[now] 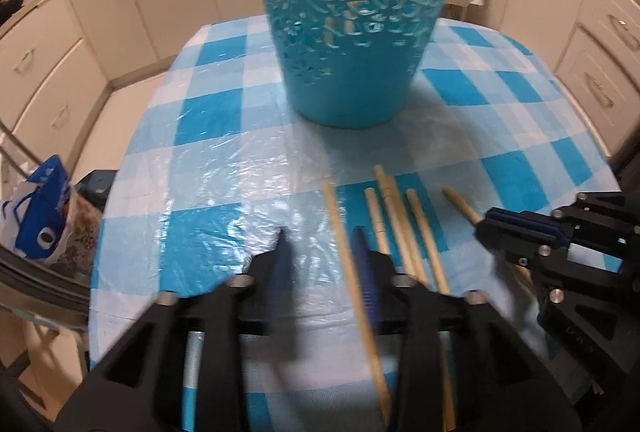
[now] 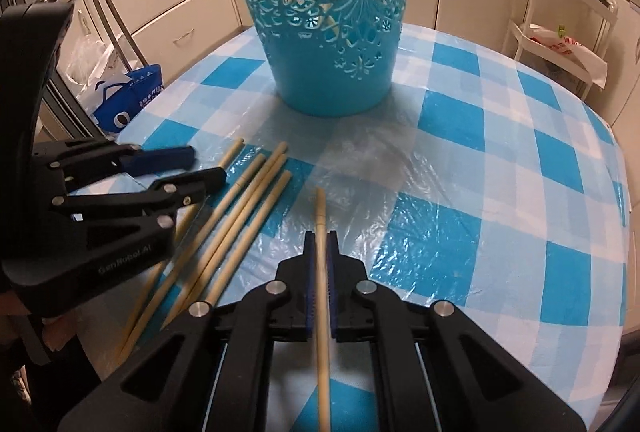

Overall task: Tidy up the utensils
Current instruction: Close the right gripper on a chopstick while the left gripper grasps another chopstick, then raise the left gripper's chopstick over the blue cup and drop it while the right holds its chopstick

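- Right claw (image 2: 320, 264) is pinching one chopstick (image 2: 320, 216) between its blue pads. The stick runs straight along the fingers, with the blunt end poking out ahead and the rest trailing back under the camera, so its long axis already points at the bucket.
- Left claw (image 1: 322, 260) is spread, nothing gripped. A loose chopstick (image 1: 348, 264) does lie between its fingers on the worktop (image 1: 224, 159), close to the right-side finger (image 1: 366, 272), but the pads aren't closed on it. That view is a bit smeared, so I can't say if it's touching the pad.
- Just right of the left claw, the remaining loose chopsticks (image 2: 240, 216) lie in a rough fan on the checked cloth, about four or five of them, thick ends aimed toward the bucket. They sit between the two claws, nearer the left one.
- Further out, straight ahead of both claws, stands the blue cut-out bucket (image 2: 324, 31), upright near the middle of the worktop and well apart from the sticks. Through the holes I think I can see some tan sticks already inside, not certain though.
- My guess at the next bit: the right claw needs to lift and tip the stick over the rim, which is out of frame up top.
- Behind it all: cream kitchen cabinets (image 2: 176, 15).
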`<action>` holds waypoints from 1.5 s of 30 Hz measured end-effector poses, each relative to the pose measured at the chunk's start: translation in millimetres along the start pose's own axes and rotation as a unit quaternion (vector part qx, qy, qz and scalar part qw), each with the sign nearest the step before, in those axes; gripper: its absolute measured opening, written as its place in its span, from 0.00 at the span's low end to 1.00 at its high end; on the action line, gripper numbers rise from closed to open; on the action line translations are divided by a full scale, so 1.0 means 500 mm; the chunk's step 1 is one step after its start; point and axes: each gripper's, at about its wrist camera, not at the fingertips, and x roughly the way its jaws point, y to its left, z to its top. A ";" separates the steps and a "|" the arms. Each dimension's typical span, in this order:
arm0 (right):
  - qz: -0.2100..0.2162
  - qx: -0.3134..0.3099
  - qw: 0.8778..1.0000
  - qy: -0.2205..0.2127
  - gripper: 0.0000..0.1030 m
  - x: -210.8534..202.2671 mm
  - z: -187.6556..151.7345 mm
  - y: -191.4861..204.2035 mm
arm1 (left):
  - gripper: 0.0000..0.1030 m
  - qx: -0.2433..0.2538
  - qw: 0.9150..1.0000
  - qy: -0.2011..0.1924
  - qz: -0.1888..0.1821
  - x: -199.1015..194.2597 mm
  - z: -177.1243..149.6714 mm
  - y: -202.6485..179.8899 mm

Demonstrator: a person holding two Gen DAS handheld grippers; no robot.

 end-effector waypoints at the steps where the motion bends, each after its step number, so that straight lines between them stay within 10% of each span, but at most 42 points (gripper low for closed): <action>1: -0.002 -0.003 1.000 -0.001 0.06 0.001 0.000 0.002 | 0.44 -0.004 1.000 -0.002 -0.001 0.000 0.000 0.003; 14: -0.011 -0.016 1.000 0.000 0.06 0.003 0.000 0.016 | 0.29 0.005 1.000 -0.020 -0.007 -0.004 -0.005 -0.009; 18: 0.001 -0.003 1.000 -0.001 0.06 0.001 -0.001 0.009 | 0.04 0.031 0.999 -0.022 -0.028 -0.008 -0.008 -0.028; 30: 0.071 0.127 0.989 -0.030 0.06 -0.016 -0.035 -0.062 | 0.04 0.006 0.996 -0.051 -0.068 -0.065 -0.013 -0.003; 45: 0.088 0.159 0.982 -0.049 0.06 -0.017 -0.047 -0.079 | 0.04 -0.058 0.958 -0.243 -0.144 -0.316 0.084 0.075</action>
